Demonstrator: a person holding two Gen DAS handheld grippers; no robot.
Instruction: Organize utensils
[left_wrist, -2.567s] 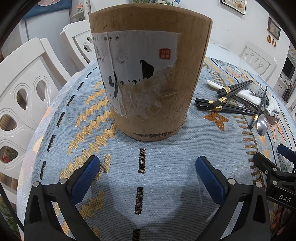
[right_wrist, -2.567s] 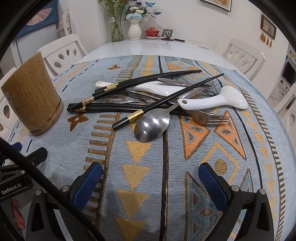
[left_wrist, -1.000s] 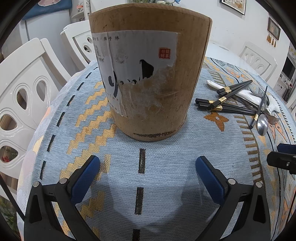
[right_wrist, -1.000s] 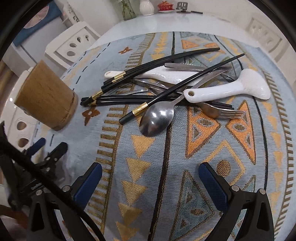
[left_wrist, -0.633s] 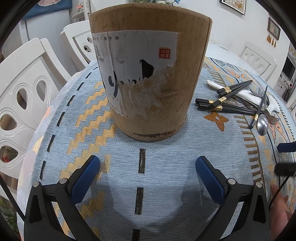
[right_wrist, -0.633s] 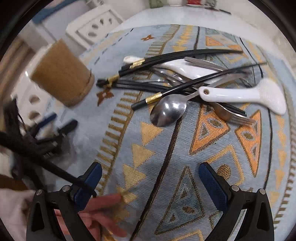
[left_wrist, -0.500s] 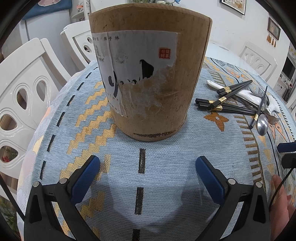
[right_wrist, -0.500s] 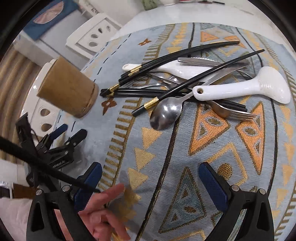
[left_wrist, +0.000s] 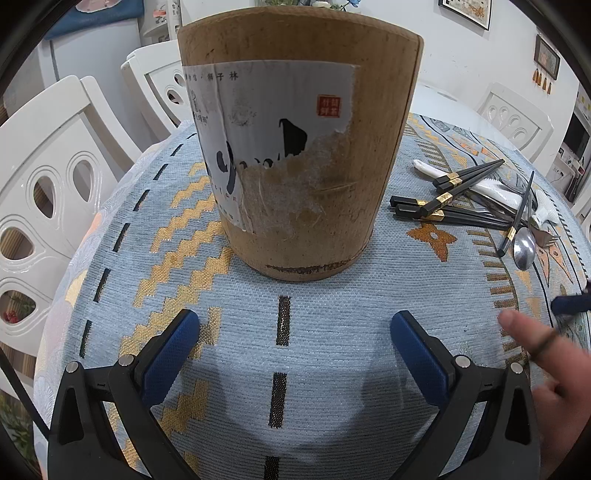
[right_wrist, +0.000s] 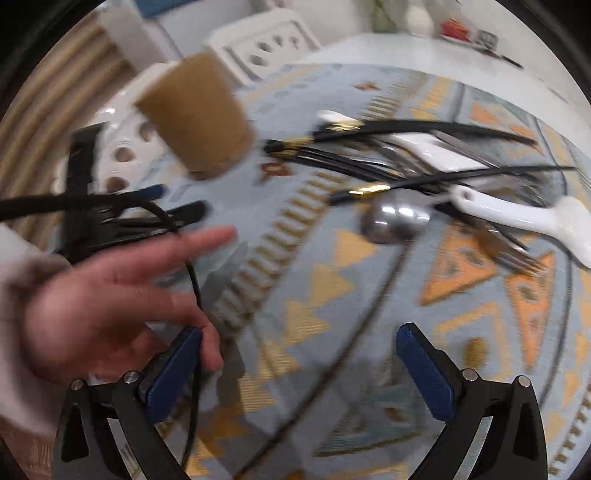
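Observation:
A brown cylindrical holder (left_wrist: 295, 147) with a torn white label stands upright just ahead of my left gripper (left_wrist: 293, 332), which is open and empty. To its right lies a pile of utensils: black chopsticks (left_wrist: 443, 199) with gold bands and a metal spoon (left_wrist: 524, 247). The right wrist view is blurred. It shows the holder (right_wrist: 195, 118) at upper left, the spoon (right_wrist: 395, 218), a white ladle (right_wrist: 517, 218) and a fork (right_wrist: 509, 254). My right gripper (right_wrist: 301, 339) is open, above the cloth short of the pile, with nothing between its fingers.
A person's bare hand (right_wrist: 110, 280) reaches in beside the right gripper's left finger, by a black cable (right_wrist: 192, 277); the hand (left_wrist: 543, 354) also shows in the left view. A patterned blue cloth (left_wrist: 110, 258) covers the round table. White chairs (left_wrist: 44, 177) stand around it.
The right gripper's view has swung and blurred, and it sits higher over the cloth. A bare hand has come further in between the two grippers. The left gripper and holder have not moved.

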